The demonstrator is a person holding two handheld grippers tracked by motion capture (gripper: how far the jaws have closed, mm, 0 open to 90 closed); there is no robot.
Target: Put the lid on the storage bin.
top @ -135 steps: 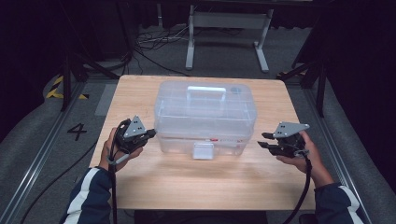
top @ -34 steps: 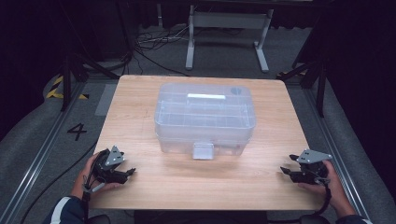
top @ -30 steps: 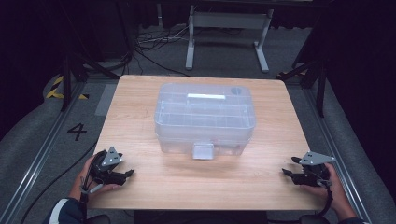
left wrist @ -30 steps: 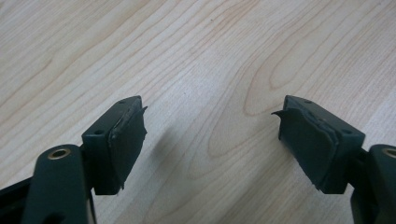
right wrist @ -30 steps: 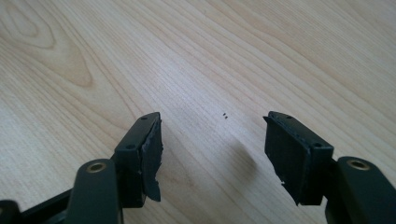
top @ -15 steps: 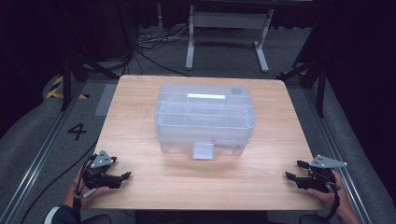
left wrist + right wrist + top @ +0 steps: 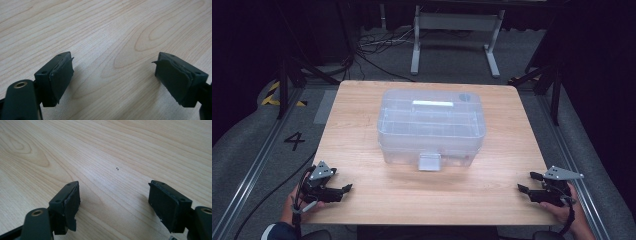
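The worktop (image 7: 362, 130) is seen from the high view as a light wood slab on a dark floor, with a "4" marked on the floor off its left edge.

A clear plastic box (image 7: 432, 125) with a closed lid is set at the middle of the worktop, a little toward the far edge. Inner dividers can be made out through the lid. A white strip runs across the top, and a latch tab (image 7: 429, 161) sits at the middle of the near wall.

The left gripper (image 7: 343, 190) is held low at the near left corner of the worktop, well apart from the box, fingers pointed right. The right gripper (image 7: 527, 186) is held at the near right corner, fingers pointed left, equally well apart from the box.

In the left gripper view the 2 fingers (image 7: 60, 77) are set wide, with bare wood grain between them and nothing held; the pad edges look frayed. The jaws have just been opening.

In the right gripper view the 2 fingers (image 7: 71, 206) are also spread wide over bare wood, nothing between them, also just opened. 2 tiny dark specks (image 7: 117, 168) are noted on the wood ahead.
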